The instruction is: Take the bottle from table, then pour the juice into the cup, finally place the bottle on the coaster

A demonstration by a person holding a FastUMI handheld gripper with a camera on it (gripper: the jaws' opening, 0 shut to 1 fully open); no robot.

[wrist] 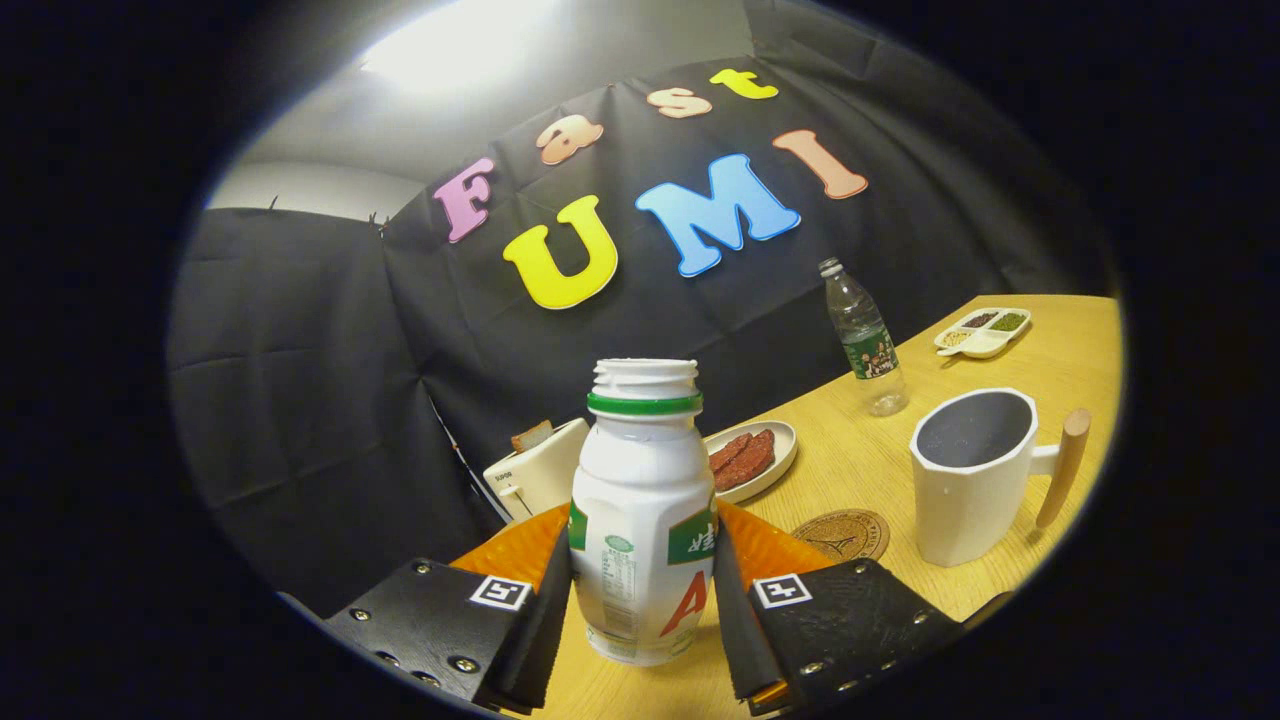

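toaster (535,470), plate of meat (752,457), water bottle (866,340), divided snack tray (983,331)

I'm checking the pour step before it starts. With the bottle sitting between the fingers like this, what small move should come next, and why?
Probably carry the bottle toward the cup, keeping it upright. The gripper has both fingers pressed on its sides, its cap is off, and the view is tilted as if it is lifted. The cup stands beyond the fingers, past the coaster, so it should arrive over the cup before tipping.

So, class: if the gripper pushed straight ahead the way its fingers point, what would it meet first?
Nothing new: the gripper is already shut on the white plastic bottle with a green neck ring. Beyond it, probably the white toaster, though depth is unclear.
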